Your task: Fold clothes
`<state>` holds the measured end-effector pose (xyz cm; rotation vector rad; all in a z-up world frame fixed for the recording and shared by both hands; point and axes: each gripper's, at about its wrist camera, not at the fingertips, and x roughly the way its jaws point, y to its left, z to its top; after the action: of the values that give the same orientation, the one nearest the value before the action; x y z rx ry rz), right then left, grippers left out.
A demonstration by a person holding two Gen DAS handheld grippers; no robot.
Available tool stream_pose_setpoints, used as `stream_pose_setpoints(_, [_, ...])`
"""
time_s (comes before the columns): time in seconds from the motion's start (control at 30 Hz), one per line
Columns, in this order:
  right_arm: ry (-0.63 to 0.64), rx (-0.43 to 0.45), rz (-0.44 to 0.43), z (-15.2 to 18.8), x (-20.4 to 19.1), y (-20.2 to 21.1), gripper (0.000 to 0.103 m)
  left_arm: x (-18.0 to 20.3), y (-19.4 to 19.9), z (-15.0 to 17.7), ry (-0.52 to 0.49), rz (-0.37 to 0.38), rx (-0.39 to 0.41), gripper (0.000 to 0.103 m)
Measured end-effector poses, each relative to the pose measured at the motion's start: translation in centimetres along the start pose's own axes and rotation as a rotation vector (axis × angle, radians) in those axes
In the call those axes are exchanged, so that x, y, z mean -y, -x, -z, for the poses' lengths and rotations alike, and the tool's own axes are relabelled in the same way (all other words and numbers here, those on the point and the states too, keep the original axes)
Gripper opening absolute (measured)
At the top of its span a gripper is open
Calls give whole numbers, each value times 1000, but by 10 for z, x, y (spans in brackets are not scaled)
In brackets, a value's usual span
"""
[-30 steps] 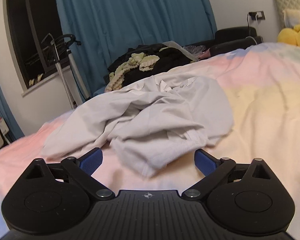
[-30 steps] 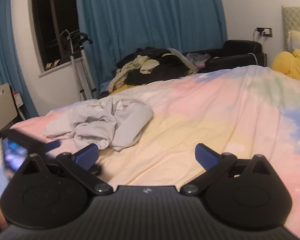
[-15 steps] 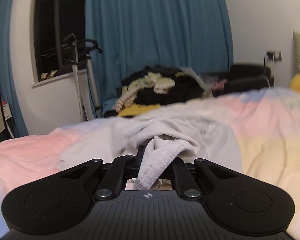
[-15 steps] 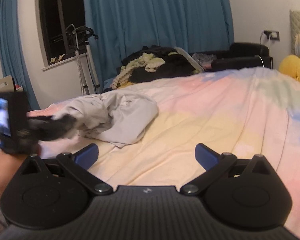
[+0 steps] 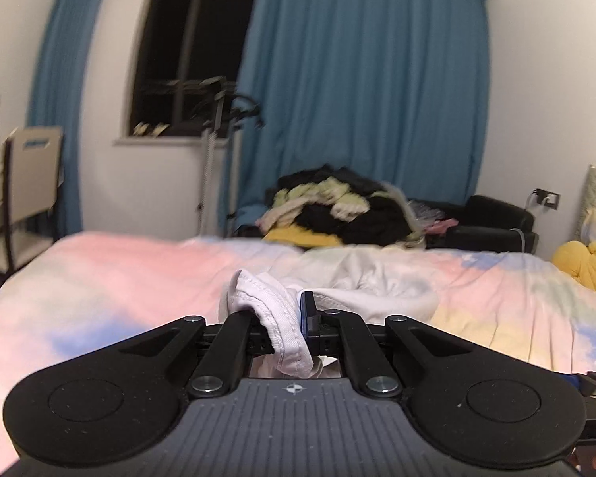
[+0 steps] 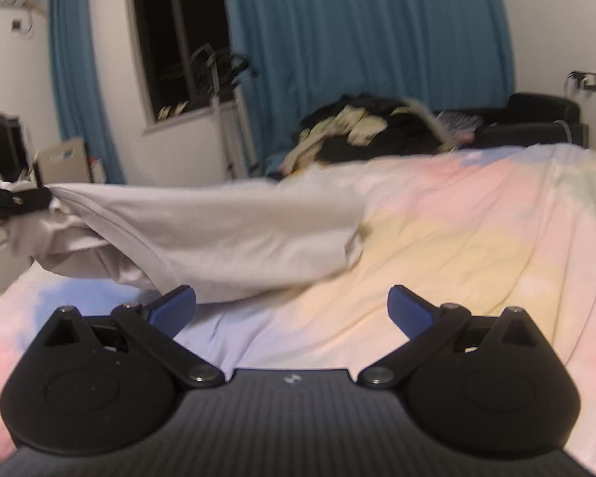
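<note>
A pale grey garment (image 6: 226, 238) is stretched off the pastel bed cover (image 6: 476, 238), its far end still lying on the bed. My left gripper (image 5: 286, 318) is shut on a hemmed edge of the grey garment (image 5: 282, 330), lifted above the bed. In the right wrist view the left gripper (image 6: 16, 198) shows at the far left edge, pulling the cloth taut. My right gripper (image 6: 292, 306) stands open low over the bed, just in front of the hanging cloth, nothing between its blue pads (image 6: 409, 304).
A heap of dark and yellow-green clothes (image 5: 333, 210) lies past the far edge of the bed. Blue curtains (image 5: 361, 99), a dark window and a metal stand (image 5: 214, 139) are behind. A chair (image 5: 28, 183) stands left, a yellow cushion (image 5: 584, 266) right.
My left gripper shut on the garment's edge, then rose and moved left, dragging the cloth off its heap and stretching it. My right gripper shifted slightly and stayed open.
</note>
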<state>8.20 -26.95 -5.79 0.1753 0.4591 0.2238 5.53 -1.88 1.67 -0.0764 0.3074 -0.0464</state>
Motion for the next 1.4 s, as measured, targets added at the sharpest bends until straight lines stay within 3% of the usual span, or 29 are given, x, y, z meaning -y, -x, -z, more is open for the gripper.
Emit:
stream_pose_setpoints(0.17, [10, -128, -15, 32, -18, -33, 103, -22, -6, 27, 46, -49, -65, 7])
stream_pose_setpoints(0.37, [101, -174, 25, 64, -33, -70, 103, -46, -11, 40, 122, -58, -125, 8])
stream_pose_setpoints(0.57, [245, -145, 100, 79, -49, -70, 103, -47, -10, 45, 106, -49, -148, 8])
stream_pose_setpoints(1.4, [219, -131, 84, 74, -53, -83, 103, -40, -24, 53, 85, -65, -215, 8])
